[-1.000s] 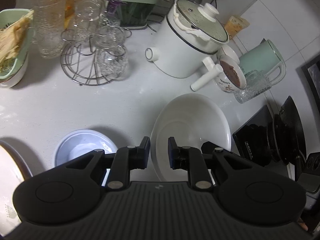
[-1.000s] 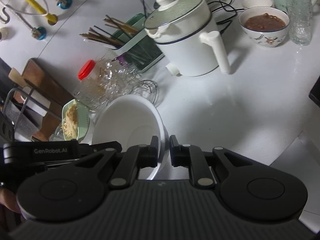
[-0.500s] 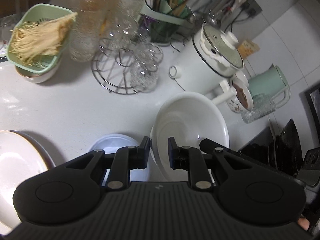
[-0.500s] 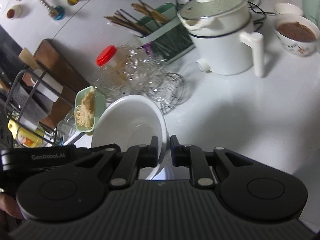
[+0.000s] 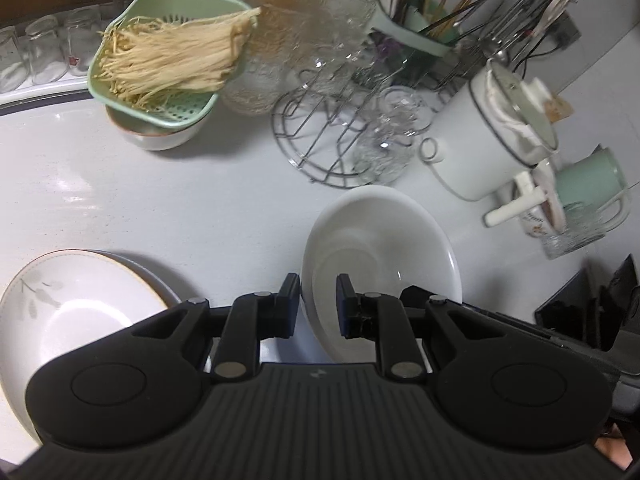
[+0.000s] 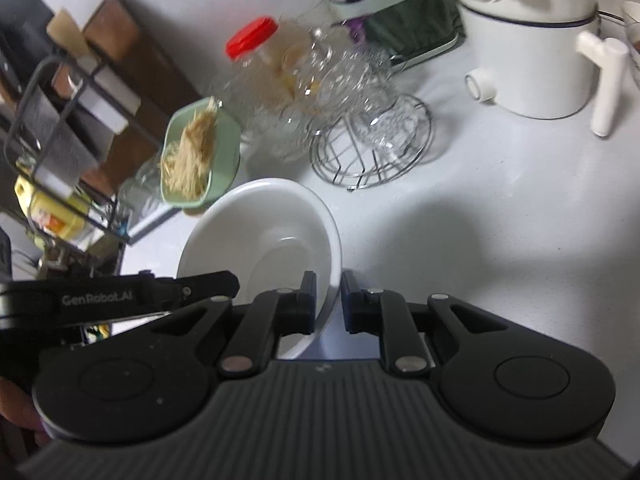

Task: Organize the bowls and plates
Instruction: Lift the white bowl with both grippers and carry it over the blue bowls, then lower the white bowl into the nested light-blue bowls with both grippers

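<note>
Grippers: we see two, one in each hand, and both pinch the same white bowl (image 5: 384,248) from opposite sides.
Left gripper (image 5: 318,304): we see its jaws nearly closed on the bowl's rim, one pad outside the wall and one inside.
Right gripper (image 6: 329,300): we see it likewise nearly closed on the rim at the far side of the bowl, with the wall between its pads; the other tool's black arm reaches the bowl on the left of this view.
White bowl: we count one; it is tilted, held up off the white counter (image 5: 180,208) between the two tools.
Plates: we count one patterned plate (image 5: 60,312) with a thin brown rim, low at the left of the left wrist view, lying on a greyer rim beneath it; partly hidden by the tool.
Further bowls: we see one pale bowl (image 5: 160,140) under the green strainer (image 5: 160,64) of noodle-like strands.
Wire rack (image 5: 320,140): we count one, bearing clear glasses; we cannot count them surely.
Jar (image 5: 276,32): one, red-lidded, behind the rack.
White pot (image 5: 480,144): one, lidded, with a straight handle, right of the rack.
Farthest: one green utensil holder (image 5: 412,36) and one green kettle (image 5: 588,180).
</note>
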